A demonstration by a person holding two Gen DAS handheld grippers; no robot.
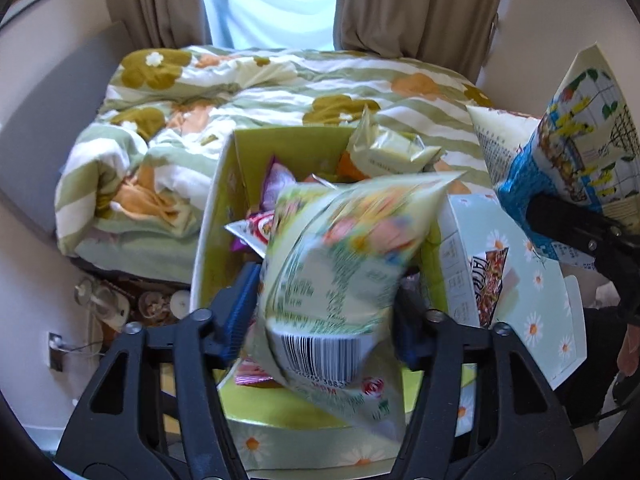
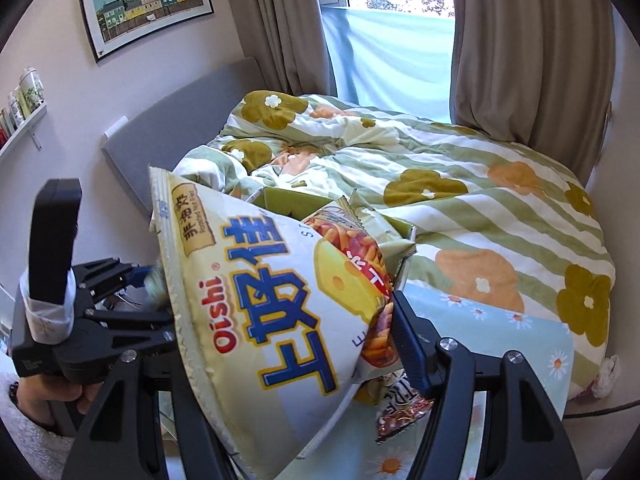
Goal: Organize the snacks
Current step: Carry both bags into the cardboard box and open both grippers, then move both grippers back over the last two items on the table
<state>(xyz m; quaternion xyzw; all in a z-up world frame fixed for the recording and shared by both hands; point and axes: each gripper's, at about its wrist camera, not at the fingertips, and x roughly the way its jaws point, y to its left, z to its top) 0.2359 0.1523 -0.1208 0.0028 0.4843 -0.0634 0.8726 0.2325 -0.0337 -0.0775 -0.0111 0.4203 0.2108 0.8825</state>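
Two snack bags hang over one crowded box [image 1: 216, 216] at the foot of the bed. Your left gripper [image 1: 326, 304] has let go: its pads stand beside the pale green bag [image 1: 340, 264] rather than biting it, and the bag shows smeared while the fingers show sharp, so it looks loose and on its way down. Your right gripper [image 2: 288, 320] is clamped on the puffed Oishi bag [image 2: 256, 296], held up just beside the box and near the other claw. Trouble could come three ways. The green bag sits over the near rim, so it may tip outward and slide off instead of dropping in. The box is heaped, with a cream packet [image 1: 384, 148] riding its far edge, and one more arrival may push it onto the quilt [image 1: 280, 88]. The Oishi bag is slick and full of air, so a squeeze could pop it and a slack hold could drop it. Much stays unseen: the bag hides the right claw's left finger, the box floor and what it stands on are covered, the green bag's print is too blurred to read, and the daisy-print carton [image 1: 524, 280] is cut off at the right.
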